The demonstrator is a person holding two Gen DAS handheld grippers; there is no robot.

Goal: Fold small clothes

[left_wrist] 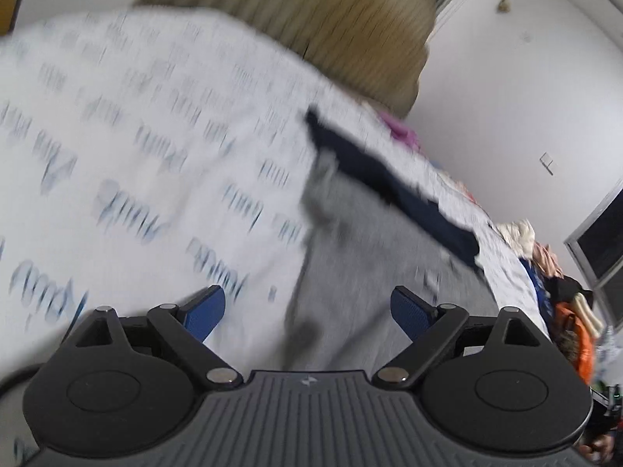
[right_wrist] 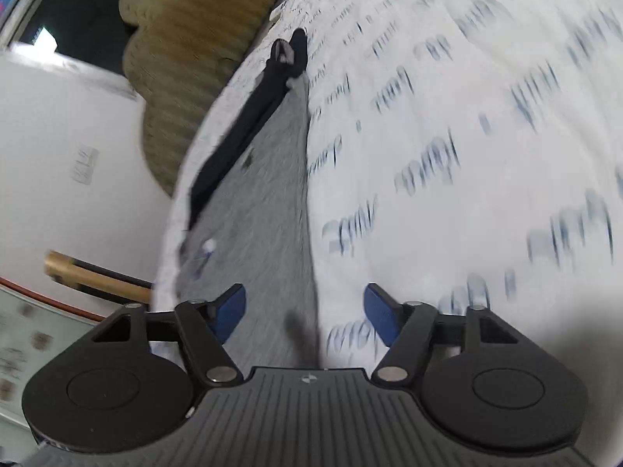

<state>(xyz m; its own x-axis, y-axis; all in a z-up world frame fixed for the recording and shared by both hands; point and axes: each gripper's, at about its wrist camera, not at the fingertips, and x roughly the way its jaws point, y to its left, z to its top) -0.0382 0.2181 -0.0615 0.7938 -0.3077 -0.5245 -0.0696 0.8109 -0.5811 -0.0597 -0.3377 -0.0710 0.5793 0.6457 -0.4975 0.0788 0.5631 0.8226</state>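
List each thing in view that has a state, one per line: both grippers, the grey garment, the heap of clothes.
left gripper: open, holding nothing, over the grey garment.
right gripper: open, holding nothing, over the garment's edge.
grey garment: lying spread on the printed white sheet, dark navy band along one edge; fold state unclear through blur.
clothes heap: piled loose at the bed's far side, unfolded.
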